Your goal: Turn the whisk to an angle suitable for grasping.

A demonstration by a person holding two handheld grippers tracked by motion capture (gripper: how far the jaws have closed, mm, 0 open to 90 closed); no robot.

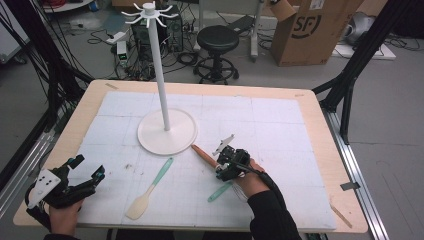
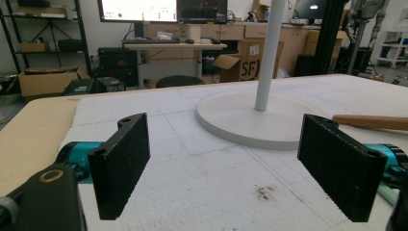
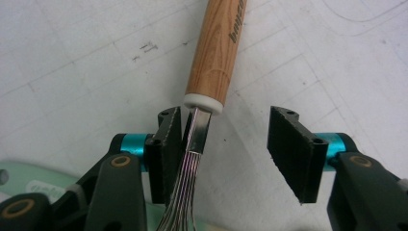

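A whisk with a wooden handle [image 1: 202, 154] lies on the white mat, its handle pointing at the stand's base [image 1: 167, 132]. My right gripper [image 1: 223, 163] hovers over the whisk's neck. In the right gripper view the gripper [image 3: 226, 137] is open, its jaws either side of the steel wires [image 3: 185, 192]; these and the handle's [image 3: 219, 48] white collar lie against the left jaw. My left gripper [image 1: 89, 166] is open and holds nothing near the front left corner. It [image 2: 223, 142] faces the stand's base [image 2: 240, 120] low over the mat.
A mint-handled spatula [image 1: 150, 187] lies on the mat between the grippers. Another mint utensil [image 1: 220, 191] lies under my right hand. The stand's tall pole [image 1: 161, 75] carries hooks at the top. Beyond the table are a stool [image 1: 217, 40] and a cardboard box [image 1: 312, 27].
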